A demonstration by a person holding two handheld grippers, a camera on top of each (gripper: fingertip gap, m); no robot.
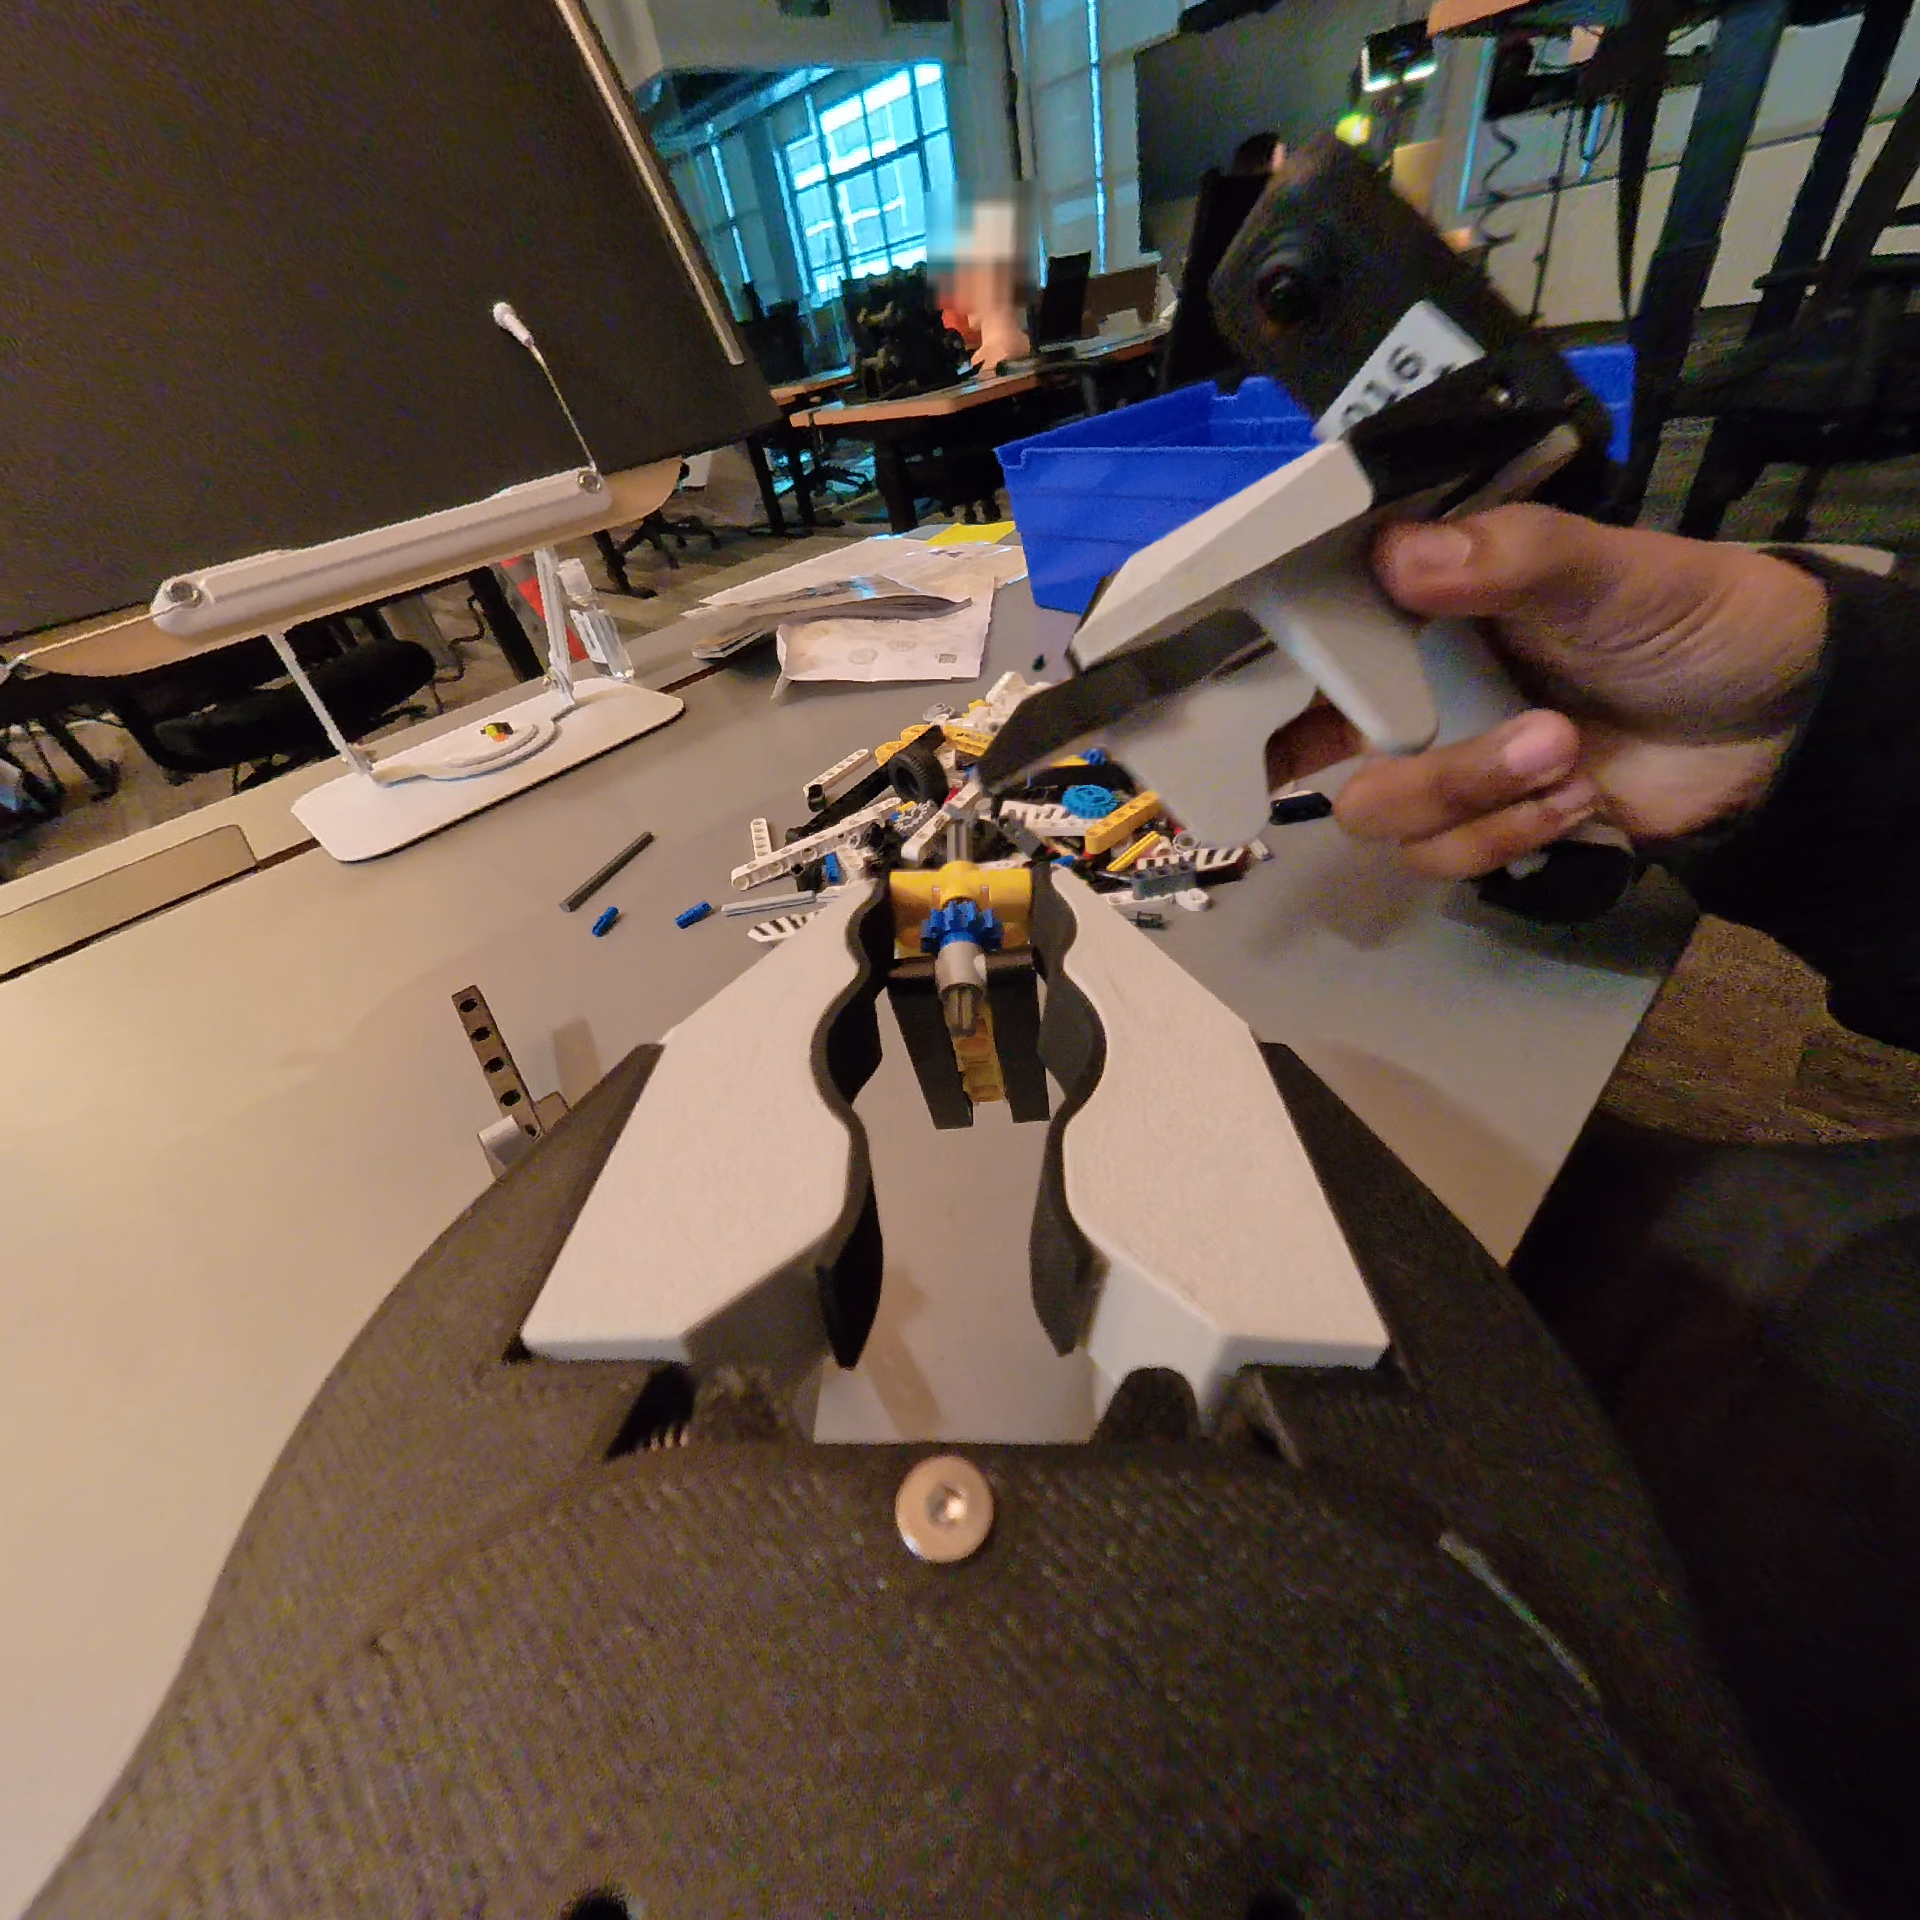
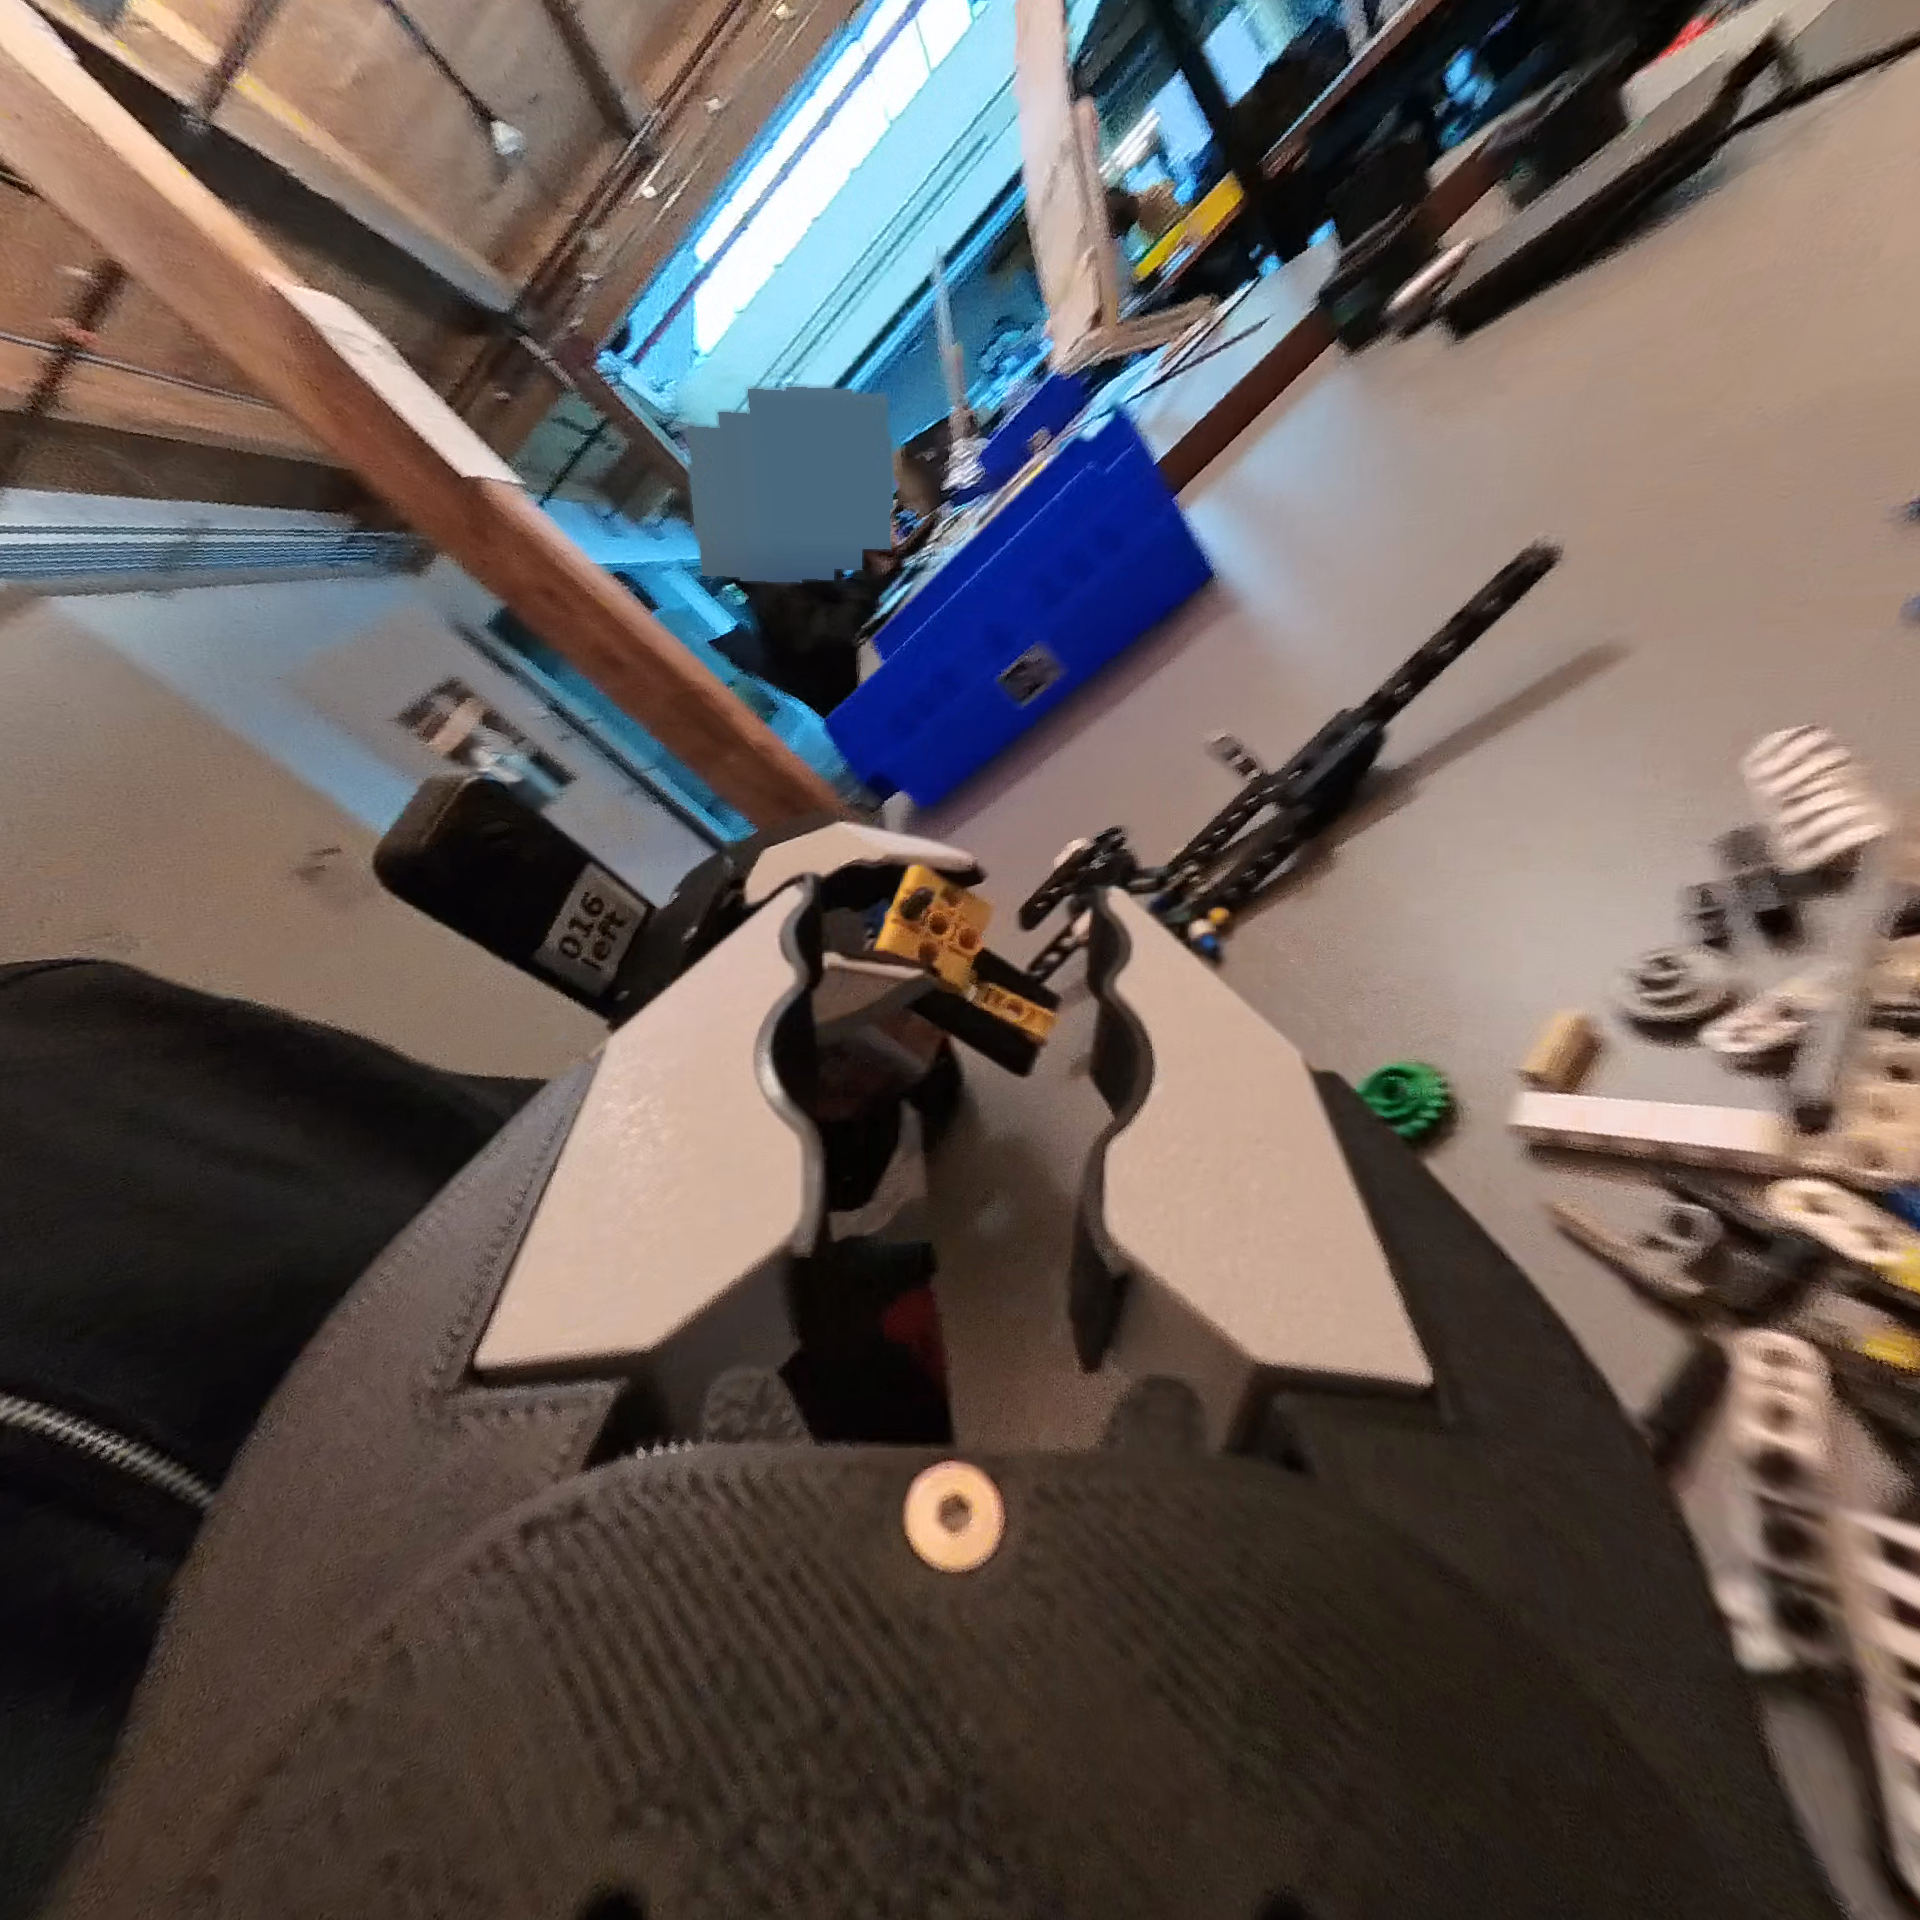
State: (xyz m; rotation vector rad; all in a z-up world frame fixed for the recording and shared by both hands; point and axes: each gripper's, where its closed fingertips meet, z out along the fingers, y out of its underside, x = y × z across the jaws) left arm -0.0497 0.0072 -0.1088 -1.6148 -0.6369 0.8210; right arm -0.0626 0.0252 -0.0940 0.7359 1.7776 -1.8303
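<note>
the left gripper (image 1: 961, 920) pinches a small yellow and black plastic brick build with a blue toothed gear and a grey axle (image 1: 958, 940). its two fingers press on the yellow sides, and the black beams hang back between them. the build is up in the air, above the grey table (image 1: 312, 1039).

it looks light and hard. the plastic is smooth, so it could slip. the gear and axle are only pushed on and might pop off. the flat yellow sides are the best place to hold it, not the gear.

the right gripper (image 2: 956, 925) has its fingers spread wide, and nothing is pressed between them. the build (image 2: 935, 935) sits just ahead of its tips. this view is blurry, so i cannot be sure if a finger touches it. a hand (image 1: 1600, 686) holds the right gripper's handle.

just past the build lies a pile of loose white, yellow, black and blue plastic brick parts (image 1: 1039, 810). a small green plastic gear (image 2: 1405, 1099) lies beside the pile. a long black holed beam frame (image 2: 1330, 779) lies apart. farther back sit a blue plastic bin (image 1: 1122, 488), white paper sheets (image 1: 883, 613) and a white lamp stand (image 1: 468, 748).
</note>
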